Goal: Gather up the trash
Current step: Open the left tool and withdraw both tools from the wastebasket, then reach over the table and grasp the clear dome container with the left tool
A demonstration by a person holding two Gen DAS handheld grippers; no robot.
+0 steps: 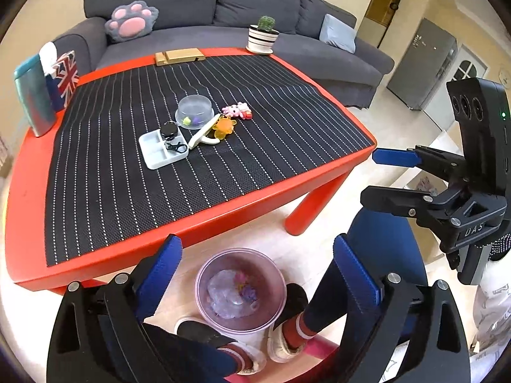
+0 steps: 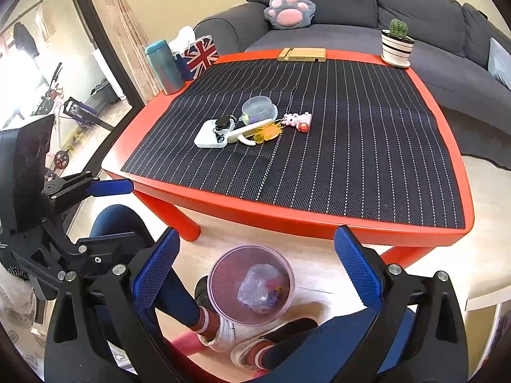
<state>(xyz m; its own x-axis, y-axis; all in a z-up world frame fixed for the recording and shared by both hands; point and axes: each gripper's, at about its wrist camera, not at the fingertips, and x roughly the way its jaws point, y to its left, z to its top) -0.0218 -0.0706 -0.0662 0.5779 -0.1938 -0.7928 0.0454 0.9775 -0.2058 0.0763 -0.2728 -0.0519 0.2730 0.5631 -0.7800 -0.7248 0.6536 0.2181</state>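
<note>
Nearest to me: my left gripper has its blue pads spread wide, nothing between them. My right gripper is equally wide apart and empty. Both point steeply down at the floor, side by side; each shows at the edge of the other's wrist view.

Directly below both grippers, on the pale floor, stands a translucent purple trash bin. Crumpled clear plastic trash lies at its bottom with small coloured bits on it, which I cannot identify. The bin sits between the person's feet, in striped socks and slippers, just in front of the table edge.

Beyond it: a red table covered by a black mat with white dotted stripes. Mid-mat cluster: a white compartment tray with a black badge reel resting on it, a clear lidded bowl holding small coloured pieces, a cream-coloured handled item, an orange keychain and a pink figure.

Far edge of table: a teal bottle, a flag-printed tissue box, a wooden stand, a potted cactus.

Behind: a grey sofa with a paw cushion.
</note>
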